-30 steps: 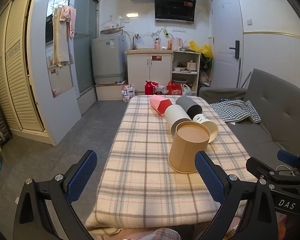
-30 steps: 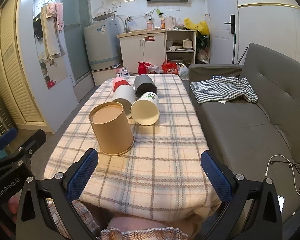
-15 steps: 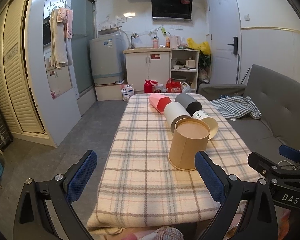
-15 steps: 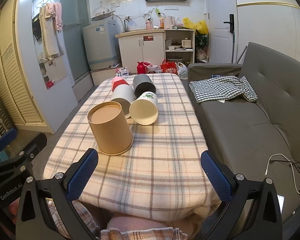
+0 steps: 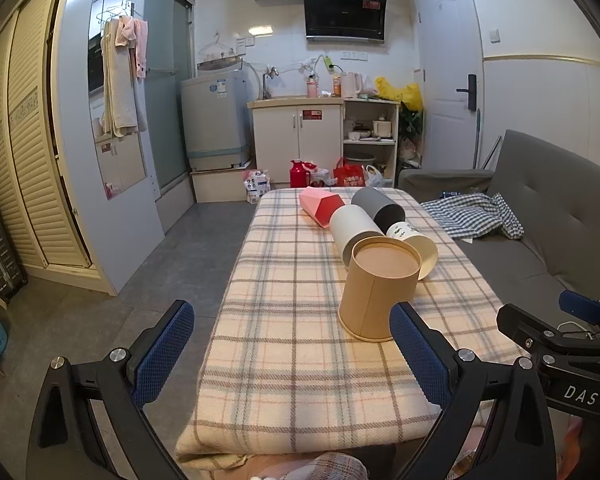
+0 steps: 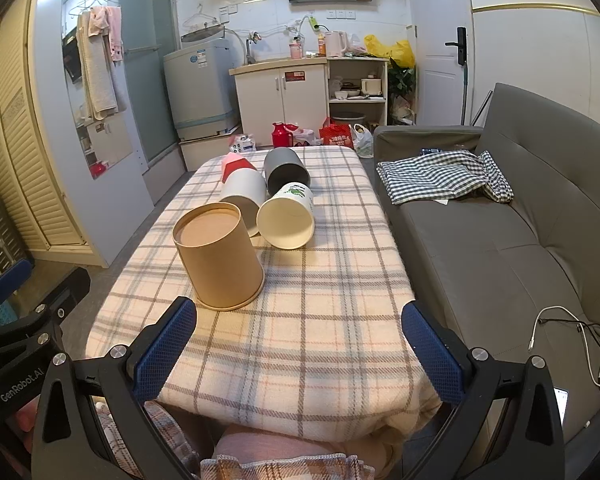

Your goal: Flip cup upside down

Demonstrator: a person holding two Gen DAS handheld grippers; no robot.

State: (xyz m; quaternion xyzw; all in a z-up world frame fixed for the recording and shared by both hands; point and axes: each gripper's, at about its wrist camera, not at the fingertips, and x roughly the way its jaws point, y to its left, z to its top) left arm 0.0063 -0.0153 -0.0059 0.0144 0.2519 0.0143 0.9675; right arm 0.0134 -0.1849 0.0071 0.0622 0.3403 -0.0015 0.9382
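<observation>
A tan paper cup point(image 5: 376, 288) stands upside down on the plaid-covered table point(image 5: 292, 320); it also shows in the right wrist view point(image 6: 220, 256). Behind it lie a white cup point(image 5: 356, 232), a cream cup with a green print point(image 5: 414, 244), a grey cup point(image 5: 376, 208) and a pink-red carton point(image 5: 320, 206), all on their sides. My left gripper point(image 5: 292, 356) is open and empty, near the table's front edge. My right gripper point(image 6: 296, 352) is open and empty, also at the front edge, right of the tan cup.
A grey sofa point(image 6: 500, 240) with a checked cloth point(image 6: 440, 176) runs along the table's right side. A white cable point(image 6: 572, 344) lies on the sofa seat. Cabinets, a washing machine point(image 5: 216, 120) and floor clutter stand beyond the table's far end.
Both grippers have drawn back a little and risen slightly; the cups have not moved. Both stay open.
</observation>
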